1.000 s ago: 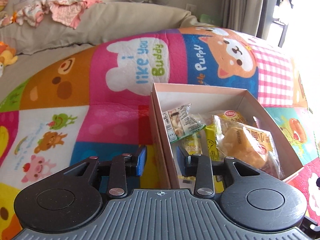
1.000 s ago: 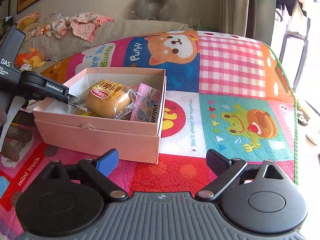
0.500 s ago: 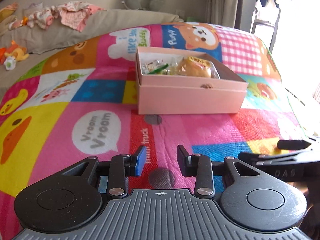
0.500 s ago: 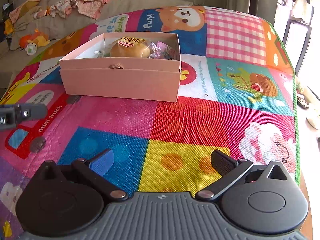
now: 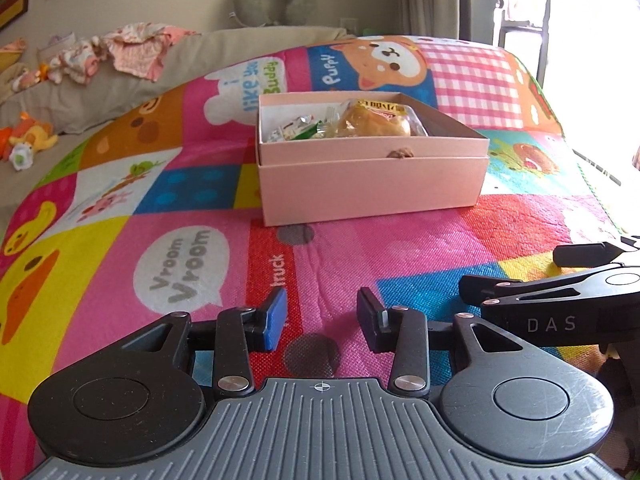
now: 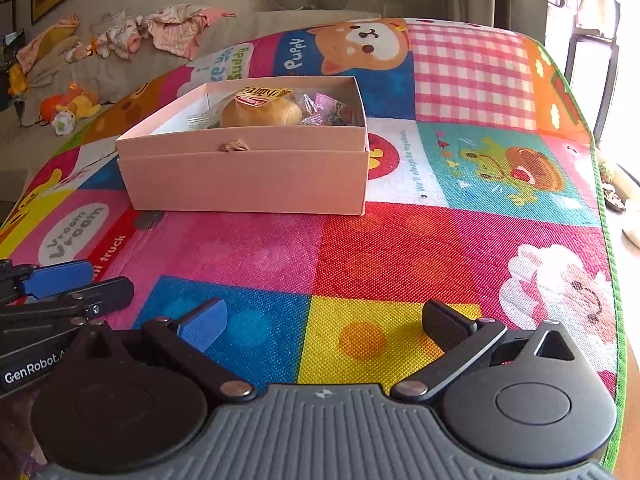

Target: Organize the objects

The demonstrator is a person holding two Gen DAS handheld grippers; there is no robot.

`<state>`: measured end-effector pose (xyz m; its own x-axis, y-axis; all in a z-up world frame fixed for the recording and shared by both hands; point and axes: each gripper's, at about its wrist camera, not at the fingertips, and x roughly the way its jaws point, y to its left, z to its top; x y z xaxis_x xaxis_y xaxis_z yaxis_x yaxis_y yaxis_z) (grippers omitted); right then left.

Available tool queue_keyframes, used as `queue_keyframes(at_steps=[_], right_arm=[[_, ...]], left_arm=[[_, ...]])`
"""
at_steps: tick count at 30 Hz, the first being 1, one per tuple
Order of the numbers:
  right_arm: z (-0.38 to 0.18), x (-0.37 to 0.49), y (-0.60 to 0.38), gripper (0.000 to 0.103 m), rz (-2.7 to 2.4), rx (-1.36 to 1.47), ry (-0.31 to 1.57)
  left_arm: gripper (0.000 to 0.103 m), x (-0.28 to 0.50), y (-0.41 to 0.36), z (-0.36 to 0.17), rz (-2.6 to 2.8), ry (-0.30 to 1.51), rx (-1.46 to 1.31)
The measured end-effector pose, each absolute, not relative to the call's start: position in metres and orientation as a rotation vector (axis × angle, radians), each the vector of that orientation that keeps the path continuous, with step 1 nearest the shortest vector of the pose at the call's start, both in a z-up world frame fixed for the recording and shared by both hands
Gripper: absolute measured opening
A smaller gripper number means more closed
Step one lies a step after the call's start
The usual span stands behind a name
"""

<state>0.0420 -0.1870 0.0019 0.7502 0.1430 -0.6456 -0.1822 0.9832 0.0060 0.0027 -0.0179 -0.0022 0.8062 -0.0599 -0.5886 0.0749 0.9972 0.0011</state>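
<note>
I have both grippers low over the play mat, well short of the pink box. My left gripper is empty, its jaws having just been opening; my right gripper gapes wide and empty. The wrapped bun and snack packets lie inside the box, nothing loose remains on the mat, so I judge the sorting nearly done.
</note>
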Motion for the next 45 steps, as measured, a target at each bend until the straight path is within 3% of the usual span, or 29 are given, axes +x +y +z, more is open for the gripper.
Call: queue_keyframes(at_steps=[45], right_arm=[[0.0021, 0.0432, -0.1901, 0.103, 0.178, -0.058, 0.698]], left_arm=[[0.043, 0.0038, -0.0182, -0.0016, -0.069, 0.632, 0.022]])
